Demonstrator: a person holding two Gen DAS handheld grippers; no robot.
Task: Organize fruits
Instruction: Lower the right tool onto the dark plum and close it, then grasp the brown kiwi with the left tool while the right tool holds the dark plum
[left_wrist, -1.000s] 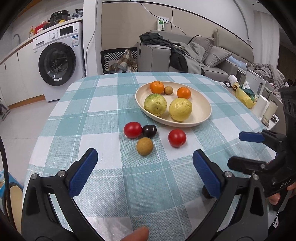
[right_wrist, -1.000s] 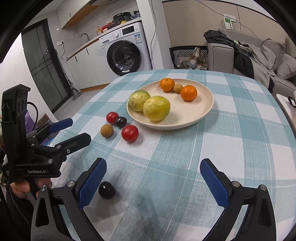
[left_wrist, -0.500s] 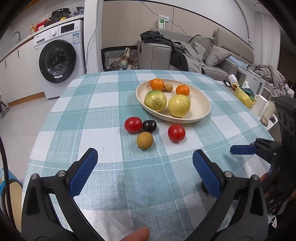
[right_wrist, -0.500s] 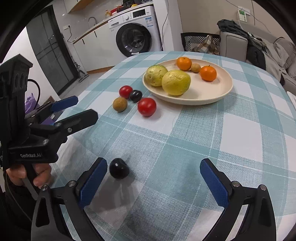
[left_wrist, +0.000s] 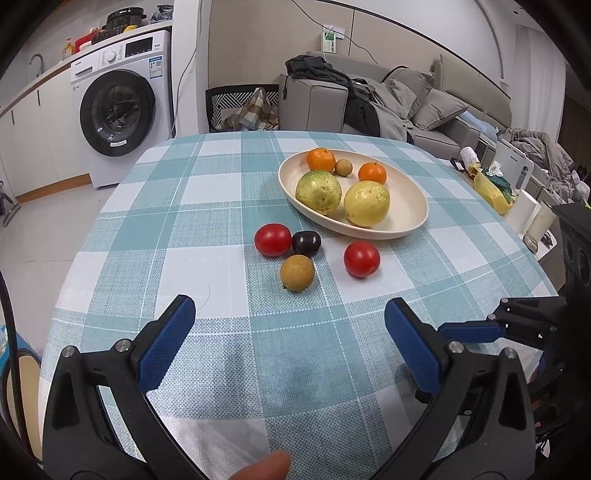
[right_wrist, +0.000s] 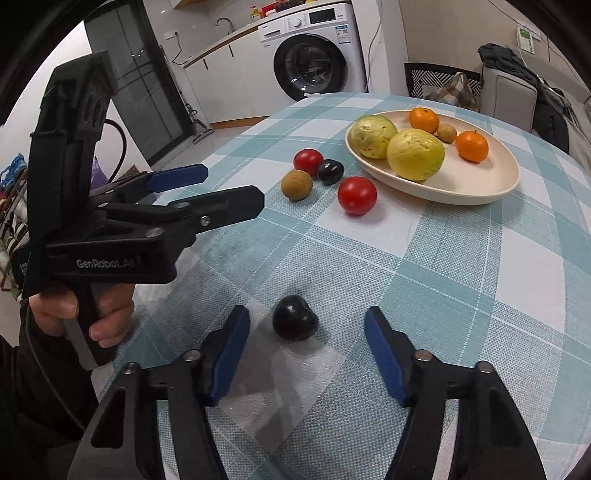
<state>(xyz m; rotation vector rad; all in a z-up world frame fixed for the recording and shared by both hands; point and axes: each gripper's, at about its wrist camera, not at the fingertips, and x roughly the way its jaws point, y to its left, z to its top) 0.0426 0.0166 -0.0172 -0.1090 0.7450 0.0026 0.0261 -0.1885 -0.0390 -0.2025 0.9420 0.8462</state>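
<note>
A cream oval plate (left_wrist: 413, 206) (right_wrist: 495, 181) holds two yellow-green guavas, two oranges and a small brown fruit. On the checked cloth in front of it lie two red tomatoes (left_wrist: 272, 239) (left_wrist: 361, 259), a dark plum (left_wrist: 306, 243) and a brown longan (left_wrist: 297, 273). A second dark plum (right_wrist: 295, 322) lies alone near the table's front edge. My right gripper (right_wrist: 306, 343) is open, its blue pads on either side of this plum without touching it. My left gripper (left_wrist: 288, 325) is open and empty above the cloth, short of the loose fruits; it also shows in the right wrist view (right_wrist: 225, 192).
The round table (left_wrist: 177, 229) has a teal and white checked cloth. A washing machine (left_wrist: 122, 103) stands at the back left, a grey sofa (left_wrist: 424, 99) with clothes at the back right. A side stand with cups and bags (left_wrist: 517, 199) is beside the table's right edge.
My right gripper has moved left and forward so the lone dark plum now sits between its pads, and its jaws have narrowed. My left gripper has drifted back slightly.
</note>
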